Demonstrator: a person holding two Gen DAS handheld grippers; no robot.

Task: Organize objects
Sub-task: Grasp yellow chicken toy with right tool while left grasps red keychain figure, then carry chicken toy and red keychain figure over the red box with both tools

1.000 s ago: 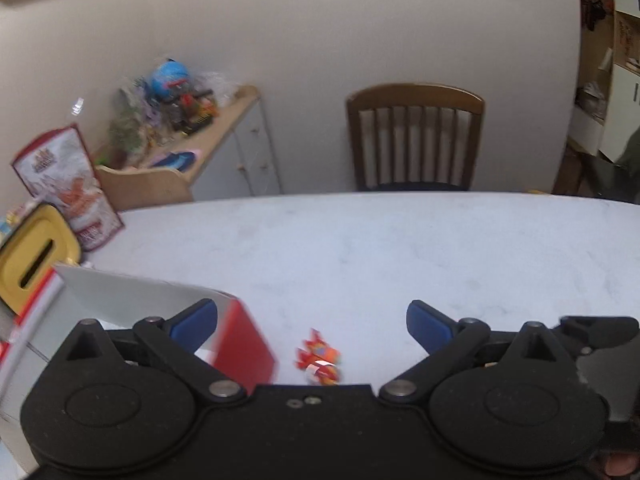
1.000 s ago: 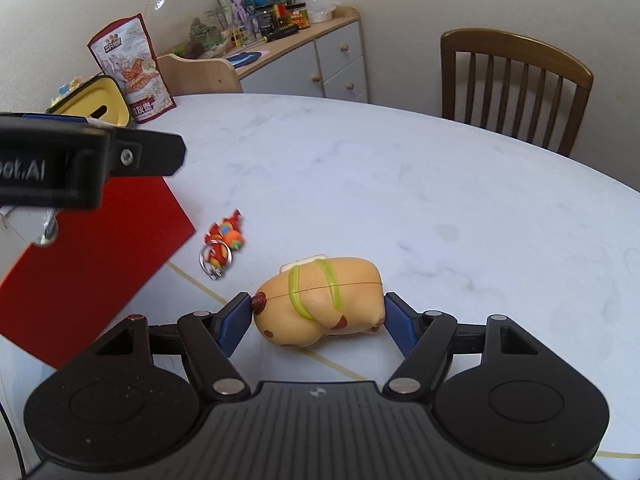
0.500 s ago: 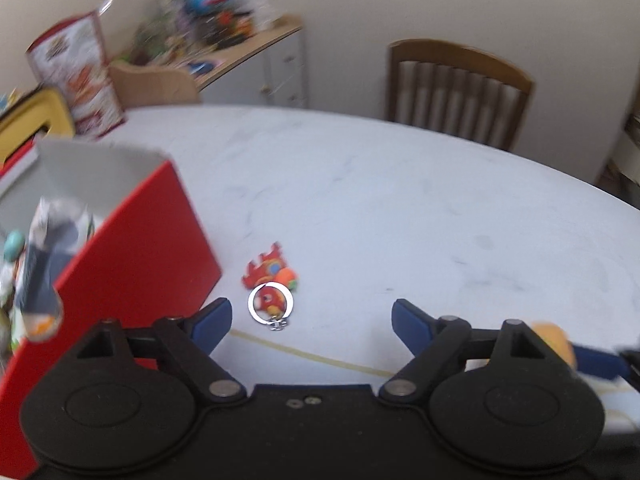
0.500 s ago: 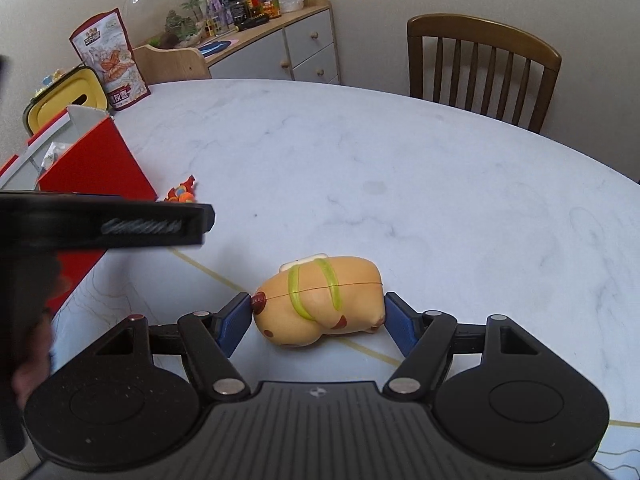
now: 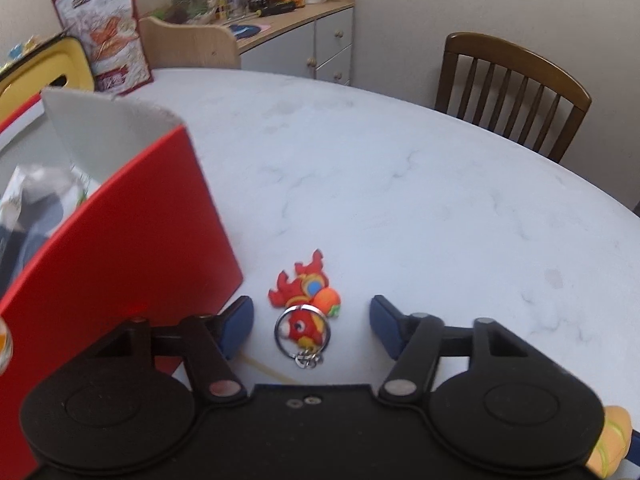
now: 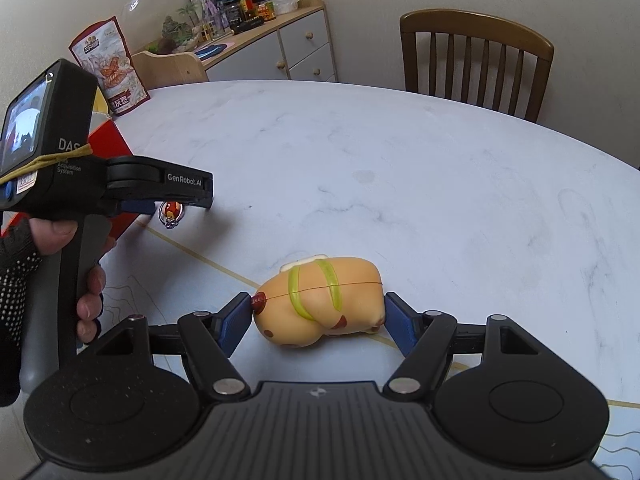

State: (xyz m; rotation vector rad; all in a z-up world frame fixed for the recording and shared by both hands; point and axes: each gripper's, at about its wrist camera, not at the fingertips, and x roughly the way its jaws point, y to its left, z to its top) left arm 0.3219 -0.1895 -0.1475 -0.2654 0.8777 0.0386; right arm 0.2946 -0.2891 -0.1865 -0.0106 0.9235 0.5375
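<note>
My left claw (image 5: 310, 326) hangs spread wide, the fish keychain (image 5: 306, 306) lying flat between its tips, the red box (image 5: 120, 240) just off its left finger. To do this well, I judge I should drop low, pinch the rubber body, not the ring, then lift clear of the box wall. My right claw (image 6: 318, 316) pinches the tan plush toy (image 6: 320, 300) resting on the table. The white marble table (image 5: 400, 184) looks smooth; beyond it stand a wooden chair (image 5: 512, 88) and a cluttered sideboard (image 5: 296, 32).
</note>
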